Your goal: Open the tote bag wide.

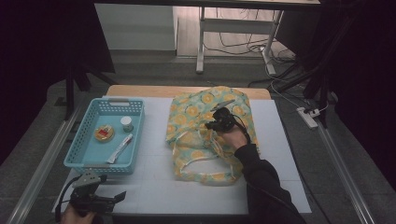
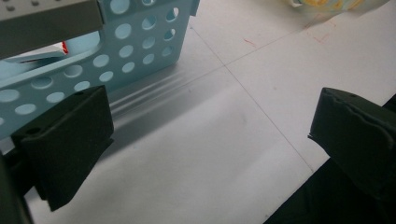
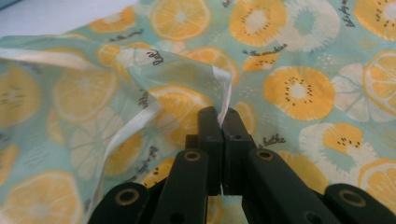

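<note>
The mint fabric tote bag printed with orange slices [image 1: 205, 135] lay mid-table, its long axis running away from me, handles toward me. My right gripper [image 3: 221, 122] pinched its white-trimmed rim, jaws pressed together. Left of it stood the light-blue perforated plastic basket [image 1: 84, 158]; my left gripper [image 1: 100, 196] rested spread beside open white tabletop [image 1: 154, 186]

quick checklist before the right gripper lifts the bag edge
1. Right gripper shut on the bag hem: ok, jaws pinch the white-trimmed edge.
2. Grip depth: cannot tell, only a thin fold shows between the jaws.
3. Left gripper open, holding nothing: ok.
4. Left gripper clear of the basket: ok, close beside its wall, apart.
5. Basket items inside it: ok.
6. Bag fully on the table: ok.
</note>
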The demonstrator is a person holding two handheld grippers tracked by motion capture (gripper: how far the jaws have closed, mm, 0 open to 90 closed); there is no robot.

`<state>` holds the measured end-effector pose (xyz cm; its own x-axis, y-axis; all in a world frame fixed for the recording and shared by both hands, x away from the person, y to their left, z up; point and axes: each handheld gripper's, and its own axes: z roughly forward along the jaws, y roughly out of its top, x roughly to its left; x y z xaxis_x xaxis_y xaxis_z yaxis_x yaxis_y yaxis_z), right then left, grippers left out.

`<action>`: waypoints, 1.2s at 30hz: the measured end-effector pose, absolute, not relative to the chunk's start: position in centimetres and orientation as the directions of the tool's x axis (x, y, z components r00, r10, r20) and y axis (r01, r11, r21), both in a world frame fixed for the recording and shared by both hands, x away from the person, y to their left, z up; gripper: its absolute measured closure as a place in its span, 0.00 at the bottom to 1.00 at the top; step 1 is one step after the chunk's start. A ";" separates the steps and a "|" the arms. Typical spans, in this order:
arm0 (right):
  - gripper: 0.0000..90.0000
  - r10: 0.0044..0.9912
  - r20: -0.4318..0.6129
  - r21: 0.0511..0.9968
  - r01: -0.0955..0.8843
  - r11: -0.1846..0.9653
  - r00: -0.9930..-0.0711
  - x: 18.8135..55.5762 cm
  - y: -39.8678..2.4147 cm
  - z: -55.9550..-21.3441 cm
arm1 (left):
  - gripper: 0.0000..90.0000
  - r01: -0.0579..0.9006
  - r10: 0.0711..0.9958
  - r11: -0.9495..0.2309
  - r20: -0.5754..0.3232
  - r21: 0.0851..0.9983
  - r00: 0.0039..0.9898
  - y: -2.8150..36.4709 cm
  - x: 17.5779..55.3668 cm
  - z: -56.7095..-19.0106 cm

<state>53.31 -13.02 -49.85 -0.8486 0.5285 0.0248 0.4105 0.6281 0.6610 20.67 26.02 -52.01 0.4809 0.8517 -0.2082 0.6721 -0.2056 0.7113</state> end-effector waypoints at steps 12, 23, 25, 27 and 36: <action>0.70 0.557 0.062 0.660 0.452 0.600 -0.829 53.1 -13.7 -50.1 | 0.00 0.671 0.851 -0.206 -0.208 0.712 0.482 26.0 20.7 -52.0; 0.45 0.514 0.049 0.699 0.397 0.594 -0.856 49.4 -14.5 -47.2 | 0.00 0.673 0.854 -0.205 -0.206 0.710 0.477 26.0 20.7 -52.0; 0.39 0.503 0.056 0.701 0.393 0.596 -0.863 48.4 -14.7 -46.9 | 0.00 0.674 0.854 -0.206 -0.205 0.710 0.477 26.0 20.7 -52.0; 0.34 0.493 0.054 0.699 0.386 0.602 -0.868 47.3 -14.8 -46.8 | 0.00 0.674 0.855 -0.206 -0.205 0.710 0.477 26.0 20.7 -52.0; 0.19 0.486 0.053 0.643 0.402 0.652 -0.873 44.1 -14.9 -48.9 | 0.00 0.674 0.855 -0.206 -0.205 0.709 0.477 26.0 20.7 -52.0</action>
<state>44.05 -14.91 -48.92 -0.8725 0.4857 0.0532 0.4021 0.6519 0.6429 20.68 25.95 -52.01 0.4767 0.8548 -0.2049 0.6744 -0.2061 0.7090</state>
